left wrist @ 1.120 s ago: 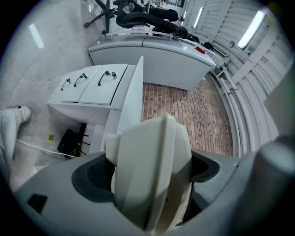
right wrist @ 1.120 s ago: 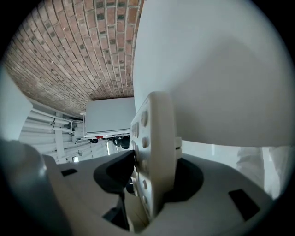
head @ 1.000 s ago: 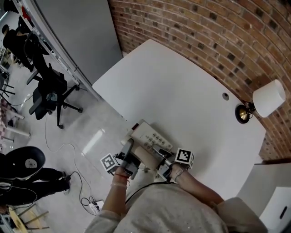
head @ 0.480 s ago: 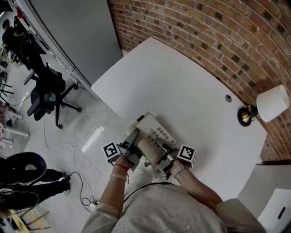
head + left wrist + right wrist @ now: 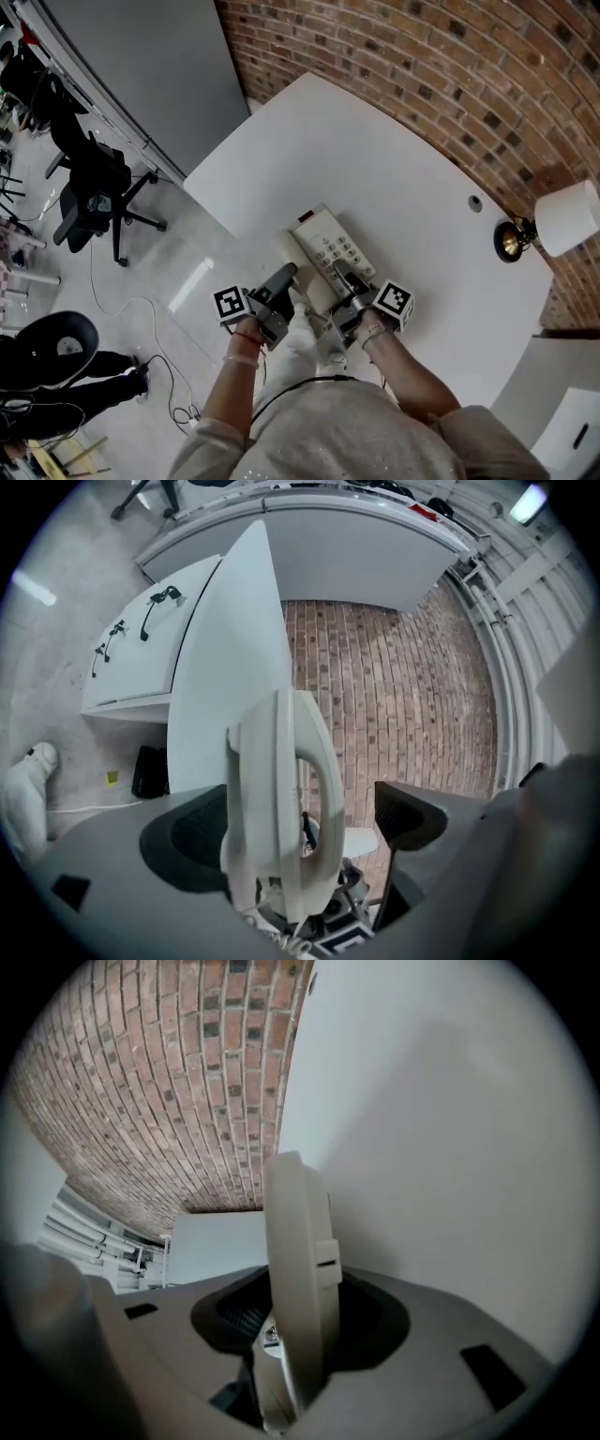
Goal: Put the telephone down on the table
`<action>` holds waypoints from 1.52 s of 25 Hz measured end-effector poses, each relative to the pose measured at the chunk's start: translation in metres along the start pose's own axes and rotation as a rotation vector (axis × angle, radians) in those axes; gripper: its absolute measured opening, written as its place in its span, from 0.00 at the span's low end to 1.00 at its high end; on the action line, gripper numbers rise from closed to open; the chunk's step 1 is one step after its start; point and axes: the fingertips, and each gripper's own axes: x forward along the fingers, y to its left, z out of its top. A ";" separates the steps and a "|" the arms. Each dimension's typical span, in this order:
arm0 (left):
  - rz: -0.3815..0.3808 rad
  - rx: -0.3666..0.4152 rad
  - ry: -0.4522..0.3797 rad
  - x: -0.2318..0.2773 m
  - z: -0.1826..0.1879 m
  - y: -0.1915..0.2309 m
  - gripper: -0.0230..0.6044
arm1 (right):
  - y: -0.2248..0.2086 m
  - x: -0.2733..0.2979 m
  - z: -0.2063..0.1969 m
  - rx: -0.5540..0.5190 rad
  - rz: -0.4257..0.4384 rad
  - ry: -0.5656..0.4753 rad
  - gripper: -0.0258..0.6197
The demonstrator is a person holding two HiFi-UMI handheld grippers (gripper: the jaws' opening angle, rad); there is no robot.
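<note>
The telephone is held flat over the surface's 6 o'clock edge, probably for a level landing: its rim is pinched by the right gripper's fingers, while the left gripper's fingers are spread around its handset side. Whether its underside touches the surface is hidden

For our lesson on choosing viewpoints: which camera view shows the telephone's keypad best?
The head view. It looks down on the telephone, so its keys face the camera. The left gripper view and the right gripper view each see the telephone only edge-on, with the keys hidden.
</note>
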 end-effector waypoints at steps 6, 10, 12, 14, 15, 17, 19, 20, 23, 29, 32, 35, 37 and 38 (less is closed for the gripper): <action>0.046 0.118 0.026 0.000 0.000 -0.008 0.80 | 0.007 0.028 0.028 -0.036 -0.034 -0.054 0.32; 0.042 0.146 0.022 -0.003 0.003 -0.017 0.80 | 0.013 0.049 0.036 -0.069 -0.072 -0.072 0.33; 0.047 0.171 0.033 -0.001 0.002 -0.020 0.80 | 0.016 0.057 0.037 -0.081 -0.098 -0.068 0.34; 0.047 0.187 0.037 0.000 0.001 -0.023 0.80 | 0.017 0.061 0.036 -0.097 -0.128 -0.046 0.35; 0.047 0.191 0.036 -0.001 0.001 -0.024 0.80 | 0.018 0.062 0.036 -0.106 -0.145 -0.029 0.35; 0.043 0.183 0.026 -0.003 0.001 -0.025 0.80 | 0.019 0.062 0.037 -0.123 -0.178 0.007 0.36; 0.045 0.195 0.023 -0.004 0.003 -0.026 0.80 | 0.018 0.061 0.039 -0.136 -0.207 0.031 0.37; 0.052 0.211 0.027 -0.004 0.003 -0.024 0.80 | 0.018 0.060 0.040 -0.141 -0.219 0.038 0.38; 0.072 0.240 0.038 -0.001 0.003 -0.021 0.80 | 0.016 0.058 0.042 -0.152 -0.256 0.051 0.40; 0.028 0.200 0.038 0.005 -0.003 -0.027 0.80 | 0.009 0.053 0.045 -0.168 -0.329 0.074 0.46; 0.026 0.191 0.032 -0.001 -0.002 -0.027 0.80 | 0.002 0.049 0.043 -0.164 -0.366 0.081 0.49; 0.018 0.160 0.019 -0.003 -0.002 -0.029 0.80 | 0.002 0.047 0.039 -0.173 -0.370 0.110 0.60; 0.026 0.179 0.014 -0.005 0.000 -0.025 0.80 | 0.004 0.048 0.038 -0.176 -0.363 0.121 0.64; 0.026 0.189 0.013 -0.006 0.000 -0.024 0.80 | 0.003 0.048 0.038 -0.176 -0.366 0.123 0.64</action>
